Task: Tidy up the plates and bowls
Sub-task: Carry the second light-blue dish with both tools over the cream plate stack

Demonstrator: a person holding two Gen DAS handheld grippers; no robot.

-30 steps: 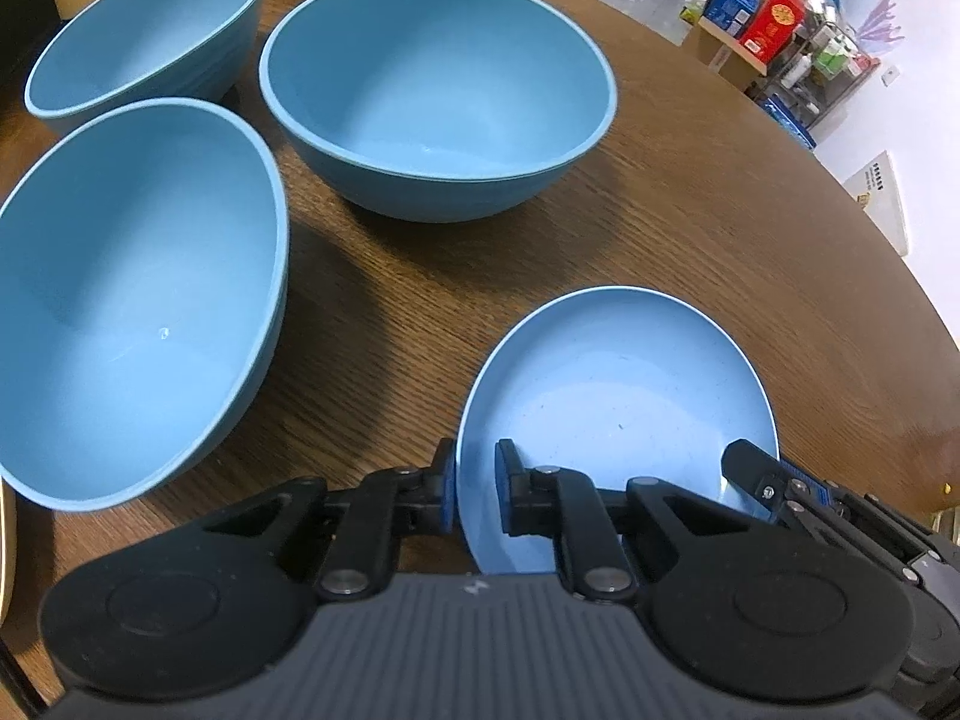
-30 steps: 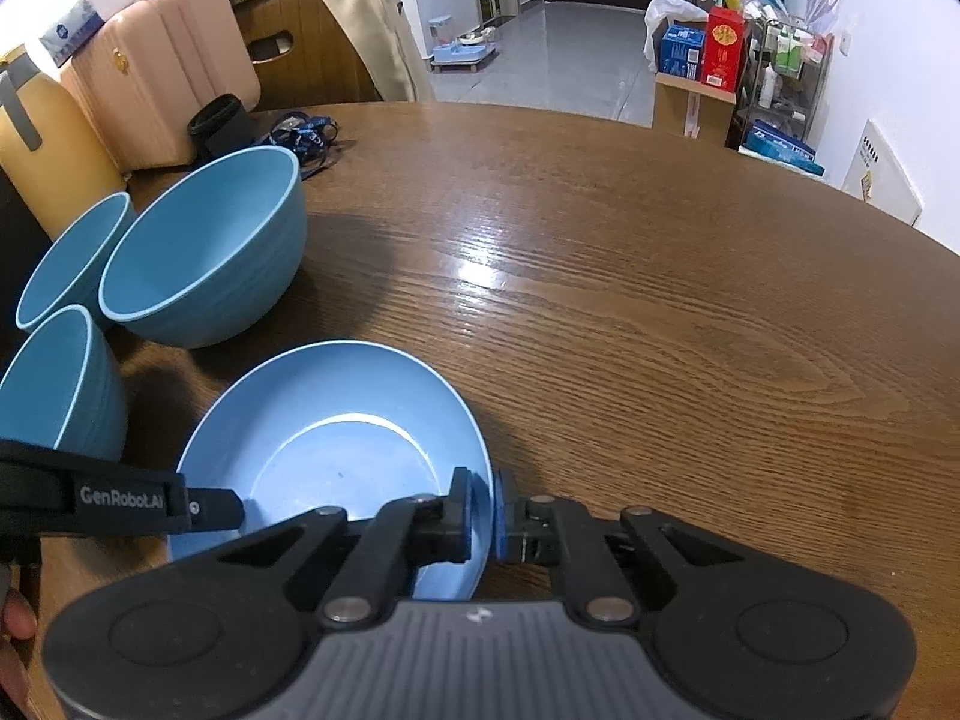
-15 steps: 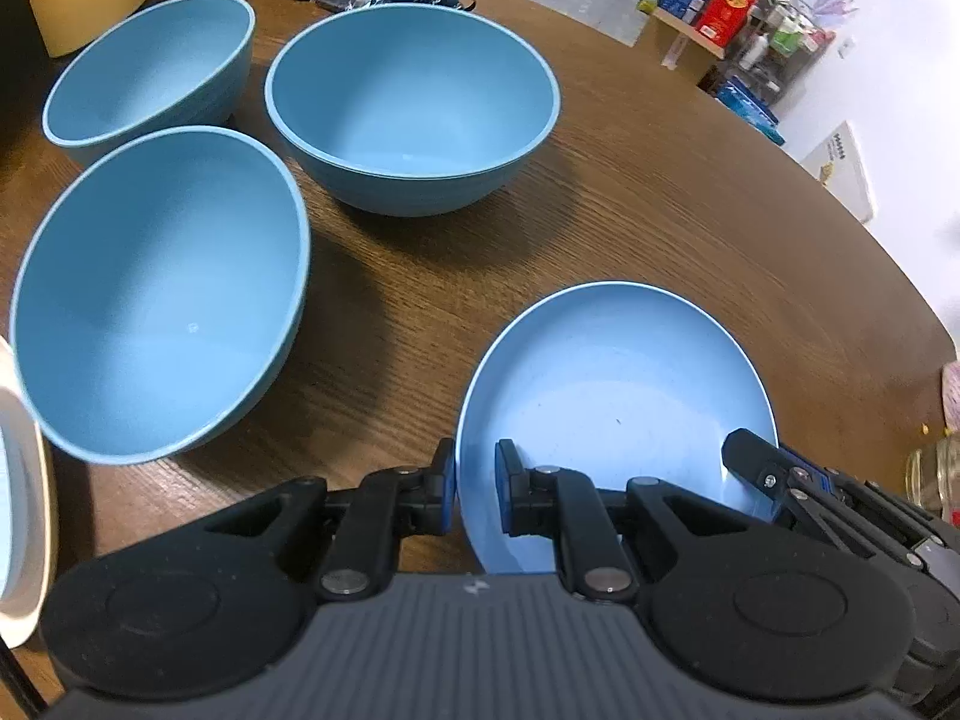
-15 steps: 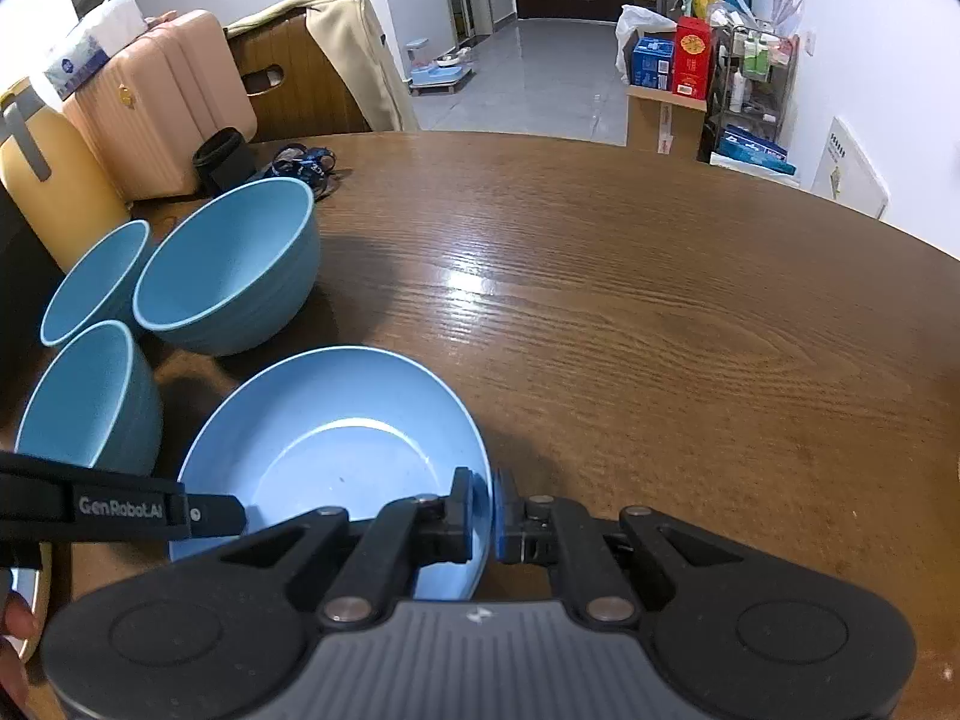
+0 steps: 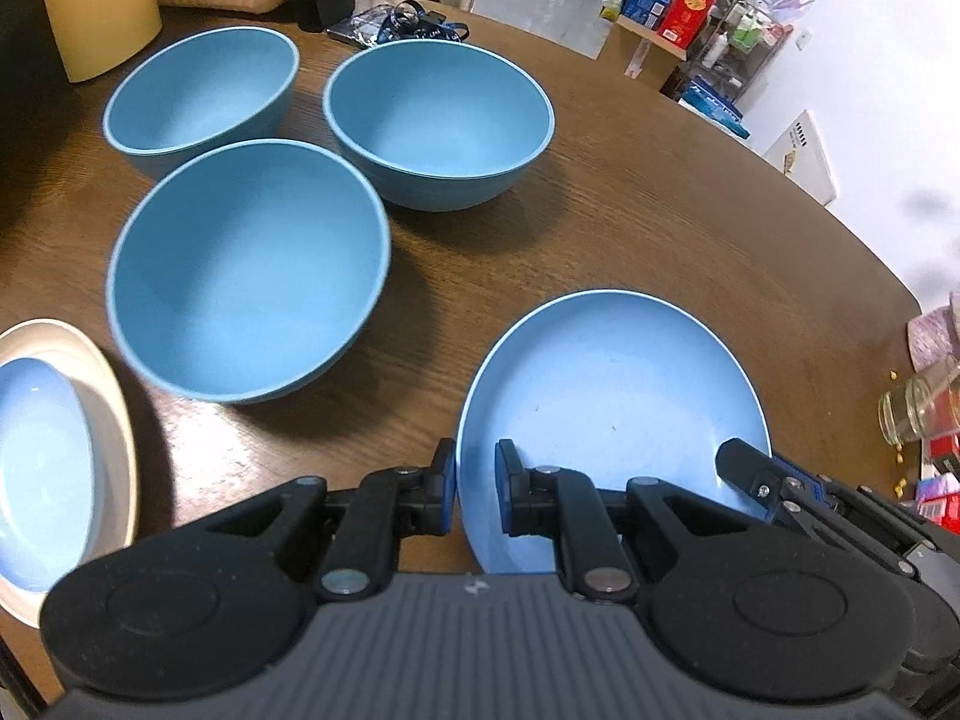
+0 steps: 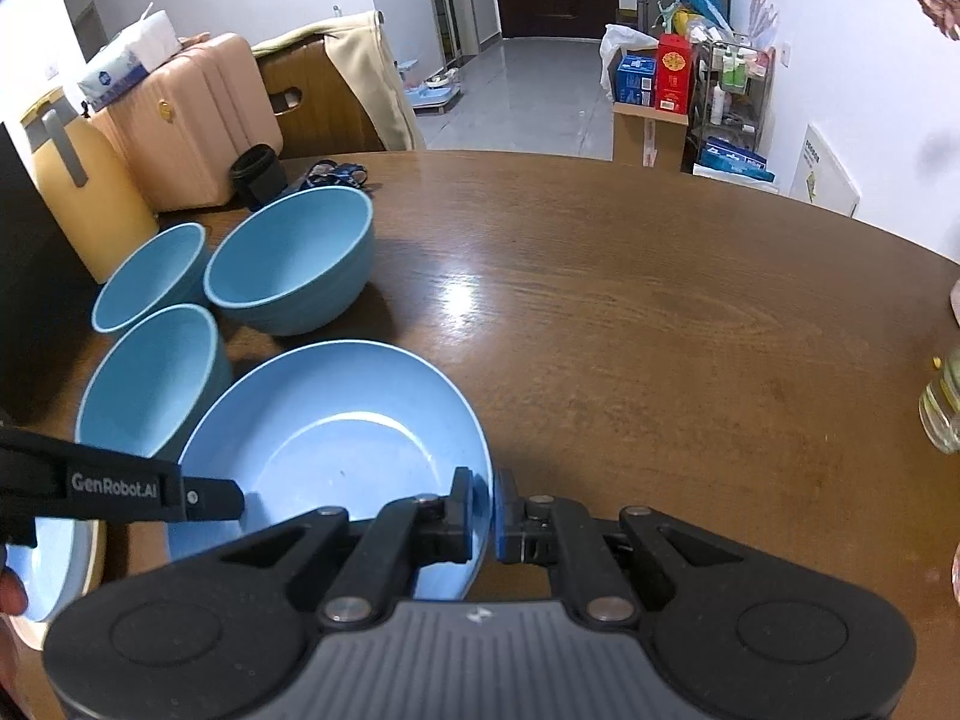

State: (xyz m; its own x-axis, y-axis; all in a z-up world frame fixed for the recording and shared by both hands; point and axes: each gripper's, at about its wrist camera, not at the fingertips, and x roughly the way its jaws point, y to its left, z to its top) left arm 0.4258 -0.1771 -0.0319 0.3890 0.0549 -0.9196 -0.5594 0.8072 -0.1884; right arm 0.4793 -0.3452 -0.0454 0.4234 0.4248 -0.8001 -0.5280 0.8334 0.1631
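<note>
A shallow blue plate [image 5: 612, 396] is held above the brown table by both grippers. My left gripper [image 5: 477, 495] is shut on its left rim. My right gripper [image 6: 480, 513] is shut on its right rim; the plate also shows in the right wrist view [image 6: 336, 438]. Three blue bowls stand at the left: a near one [image 5: 246, 264], a far left one [image 5: 201, 90] and a far right one [image 5: 438, 117]. A blue plate on a white plate [image 5: 42, 450] lies at the far left edge.
A yellow container [image 6: 84, 198], a pink suitcase [image 6: 192, 120], a black cup [image 6: 258, 174] and a lanyard [image 5: 408, 24] sit behind the bowls. A glass jar [image 6: 945, 402] stands at the table's right edge. The table [image 6: 660, 312] stretches wide to the right.
Both grippers have lifted and drawn back with the blue plate. The bowls look farther away, and the stacked plates have come into view at the left.
</note>
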